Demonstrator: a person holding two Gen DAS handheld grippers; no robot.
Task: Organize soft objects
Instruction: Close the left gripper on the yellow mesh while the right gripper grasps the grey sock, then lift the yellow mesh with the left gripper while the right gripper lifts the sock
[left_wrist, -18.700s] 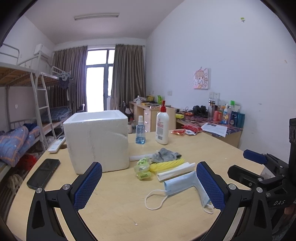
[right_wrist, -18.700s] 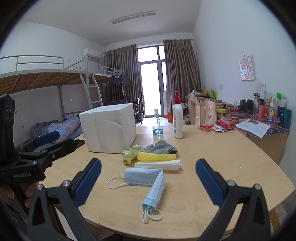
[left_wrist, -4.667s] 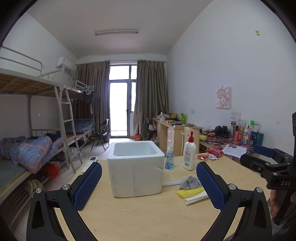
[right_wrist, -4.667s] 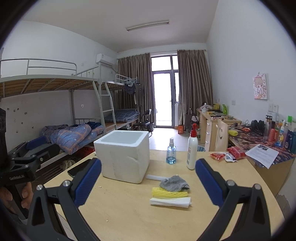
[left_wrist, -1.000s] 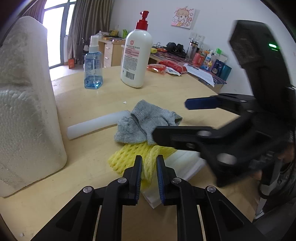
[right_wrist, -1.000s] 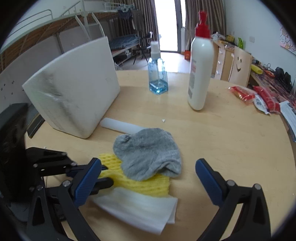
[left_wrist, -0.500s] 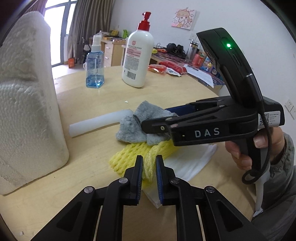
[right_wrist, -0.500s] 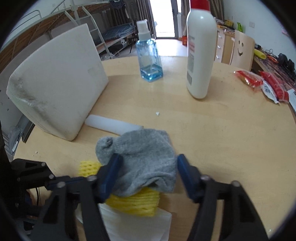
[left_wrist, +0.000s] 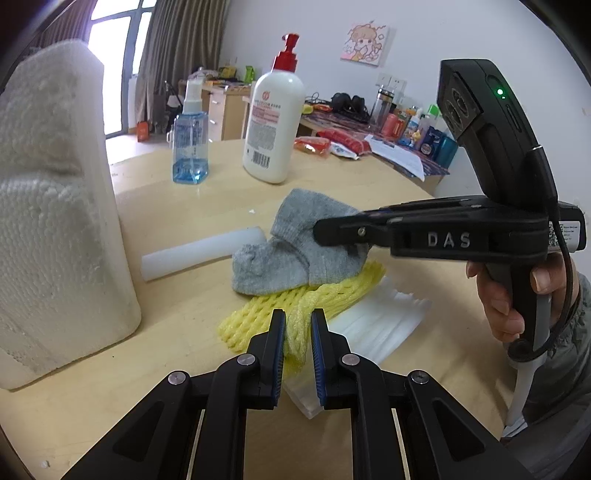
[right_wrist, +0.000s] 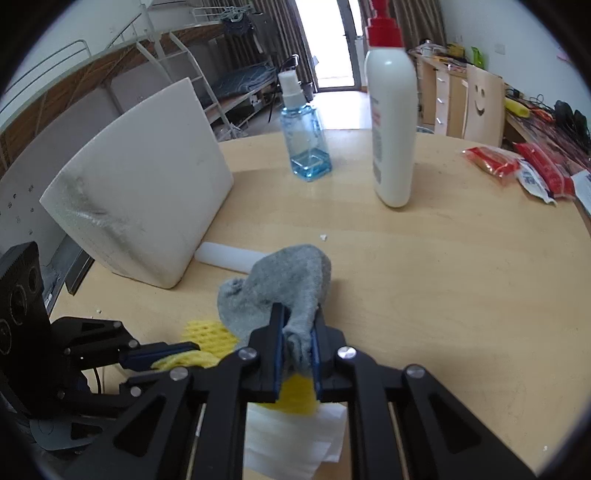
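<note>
A yellow foam net lies on the round wooden table over white foam sheets. My left gripper is shut on the near end of the net; the net also shows in the right wrist view. A grey sock lies across the net. My right gripper is shut on the near edge of the grey sock, and it reaches in from the right in the left wrist view. A white styrofoam box stands at the left.
A white foam tube lies between the box and the sock. A blue spray bottle and a white pump bottle stand behind. Snack packets lie at the far right. The box also shows in the right wrist view.
My right gripper has closed from open onto the grey sock. My left gripper stays shut on the yellow net.
</note>
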